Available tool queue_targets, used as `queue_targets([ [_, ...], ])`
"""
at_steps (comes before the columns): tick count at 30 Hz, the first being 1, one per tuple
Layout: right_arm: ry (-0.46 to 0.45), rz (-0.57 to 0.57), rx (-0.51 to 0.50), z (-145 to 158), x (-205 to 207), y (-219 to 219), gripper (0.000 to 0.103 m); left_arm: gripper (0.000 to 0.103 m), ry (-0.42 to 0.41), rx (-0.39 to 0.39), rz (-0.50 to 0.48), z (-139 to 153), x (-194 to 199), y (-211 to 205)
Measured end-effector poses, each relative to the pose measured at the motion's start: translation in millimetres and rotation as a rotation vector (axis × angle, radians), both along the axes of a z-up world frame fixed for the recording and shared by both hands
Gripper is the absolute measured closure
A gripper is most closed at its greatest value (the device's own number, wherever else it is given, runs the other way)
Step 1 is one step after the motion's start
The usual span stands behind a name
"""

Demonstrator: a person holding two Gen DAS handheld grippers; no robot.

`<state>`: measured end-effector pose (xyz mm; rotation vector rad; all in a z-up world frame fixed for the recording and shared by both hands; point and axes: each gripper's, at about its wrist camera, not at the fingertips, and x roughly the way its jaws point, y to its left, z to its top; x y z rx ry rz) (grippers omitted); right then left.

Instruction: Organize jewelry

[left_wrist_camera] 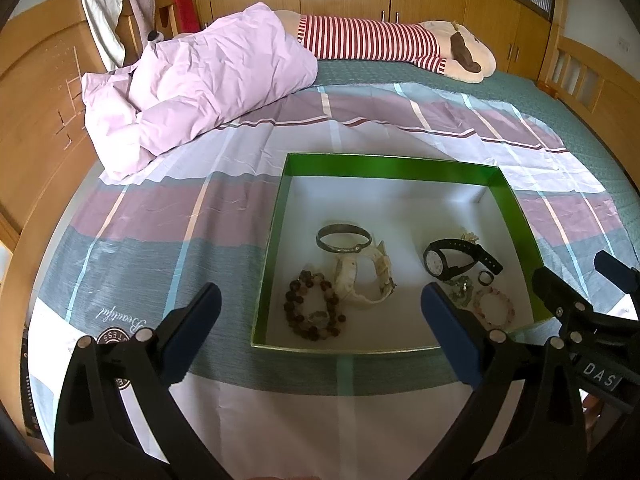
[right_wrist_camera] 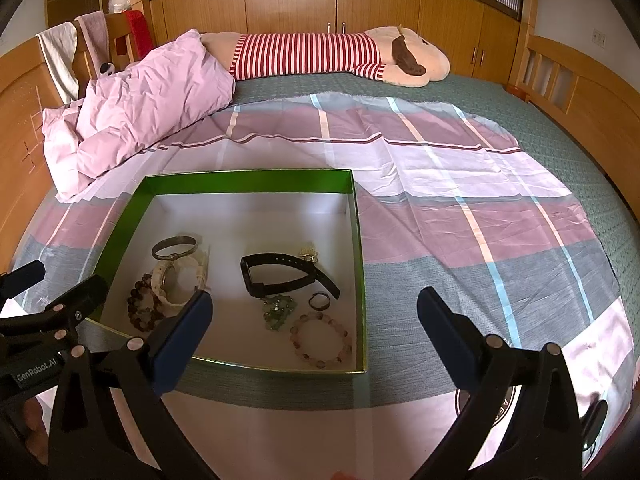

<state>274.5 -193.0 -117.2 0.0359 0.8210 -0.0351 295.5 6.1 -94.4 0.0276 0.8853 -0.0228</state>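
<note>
1. Both grippers' blue-padded fingers stand spread wide, gripping nothing: the left gripper (left_wrist_camera: 320,320) hovers at the near edge of the shallow green-walled, white-floored cardboard box (left_wrist_camera: 400,166), the right gripper (right_wrist_camera: 314,328) over its near right corner.
2. Jewelry lies in the box's near half: a dark metal bangle (left_wrist_camera: 344,237), a cream chunky bracelet (left_wrist_camera: 366,278), a brown beaded bracelet (left_wrist_camera: 314,308), a black wristwatch (left_wrist_camera: 460,258), a small dark ring (right_wrist_camera: 319,301) and a pink beaded bracelet (right_wrist_camera: 322,338).
3. All sit apart from the fingers, on the checked pink-grey bedsheet (right_wrist_camera: 440,200).
</note>
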Motion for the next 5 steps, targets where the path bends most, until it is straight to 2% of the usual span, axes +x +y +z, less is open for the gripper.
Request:
queue_targets([
  [5,0.001,-0.001,0.0,0.2,-0.2,0.6,0.003,0.004,0.001,0.008,0.003,0.3,0.6,0.1],
])
